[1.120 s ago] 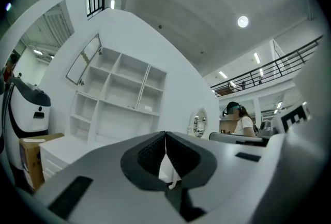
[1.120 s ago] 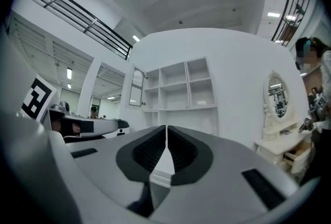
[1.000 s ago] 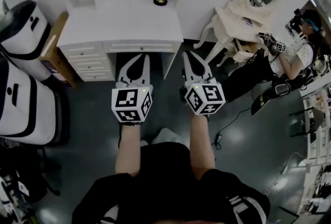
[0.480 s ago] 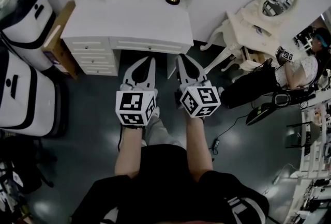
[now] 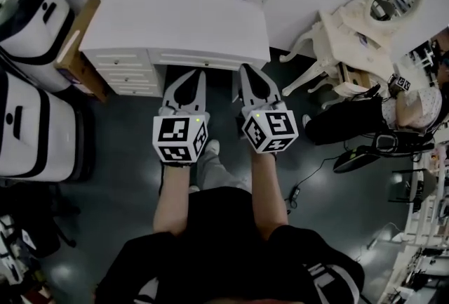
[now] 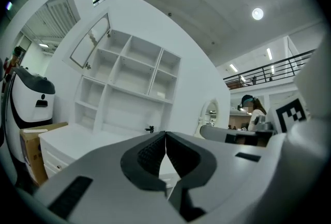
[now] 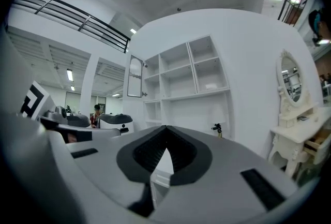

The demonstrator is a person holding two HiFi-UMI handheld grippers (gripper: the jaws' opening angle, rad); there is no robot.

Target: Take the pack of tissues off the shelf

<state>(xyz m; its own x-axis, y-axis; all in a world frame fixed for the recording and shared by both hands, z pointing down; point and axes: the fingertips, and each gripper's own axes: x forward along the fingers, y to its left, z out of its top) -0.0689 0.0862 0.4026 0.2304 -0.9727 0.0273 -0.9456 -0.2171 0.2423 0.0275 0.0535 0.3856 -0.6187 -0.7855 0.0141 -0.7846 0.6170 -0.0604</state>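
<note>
Both tongs are closed tip to tip with nothing between them. The left gripper [image 5: 191, 79] and the right gripper [image 5: 249, 75] sit side by side, aimed at 12 o'clock toward the white desk [image 5: 175, 23]. The pack of tissues [image 7: 209, 86] is only a faint pale shape in the lower right cubby of the shelf unit [image 7: 181, 96], between 1 and 2 o'clock from the right gripper's tips and well apart from both grippers.

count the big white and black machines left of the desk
2. One machine stands left of the desk, beside the cardboard box; the other machine is nearer the person. More could be out of frame.
</note>
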